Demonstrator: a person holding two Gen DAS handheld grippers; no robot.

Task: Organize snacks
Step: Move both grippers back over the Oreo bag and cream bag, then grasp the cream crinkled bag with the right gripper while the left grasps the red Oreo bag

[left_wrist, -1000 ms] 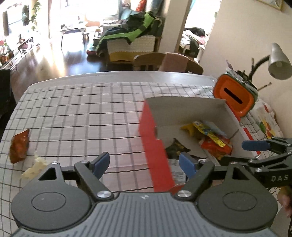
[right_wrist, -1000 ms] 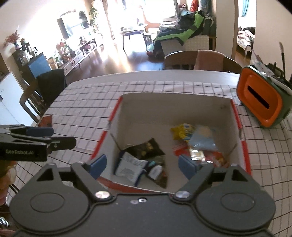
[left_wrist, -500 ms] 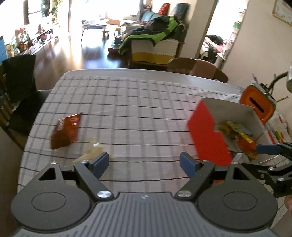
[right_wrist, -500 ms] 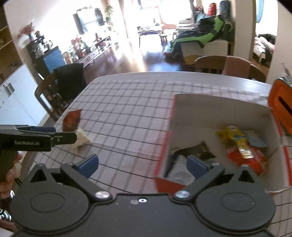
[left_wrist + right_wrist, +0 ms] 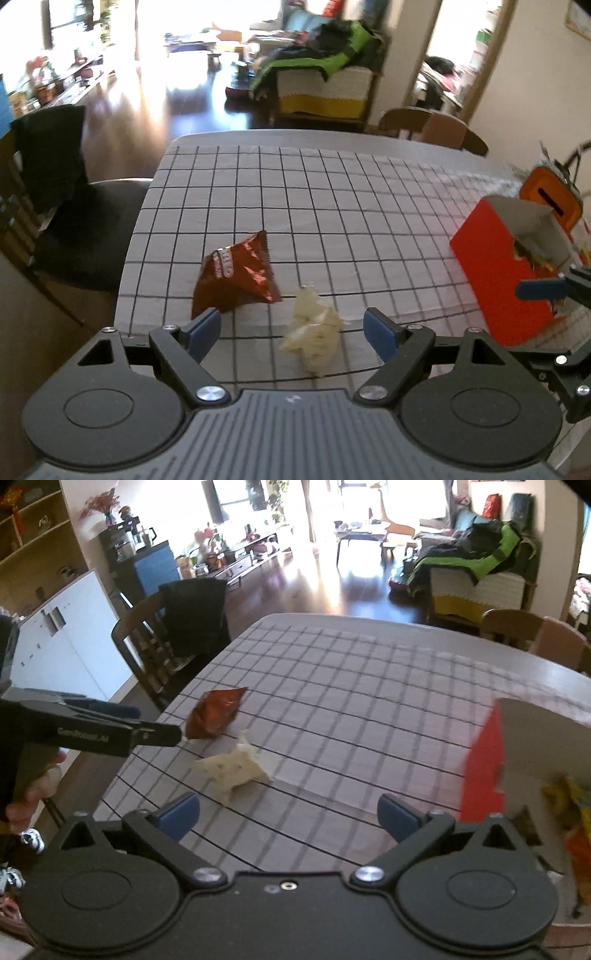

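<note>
A: The table with its checked cloth holds the red box off at the right, snacks already inside. Where do the loose ones lie?

B: Two packets sit near the table's left edge: the red-brown packet and, just beside it and nearer the person, the pale packet.

A: Which gripper is closer?

B: The left gripper. Its jaws stand wide and empty, and the pale packet lies almost straight ahead between them, on the cloth below. Its long axis seems to run away from the camera, though blur makes that unsure. The red-brown packet lies just ahead of the left finger.

A: And the other?

B: The right gripper is fully spread, holding nothing. From it, both packets lie ahead and to the left, the box close on its right.
</note>
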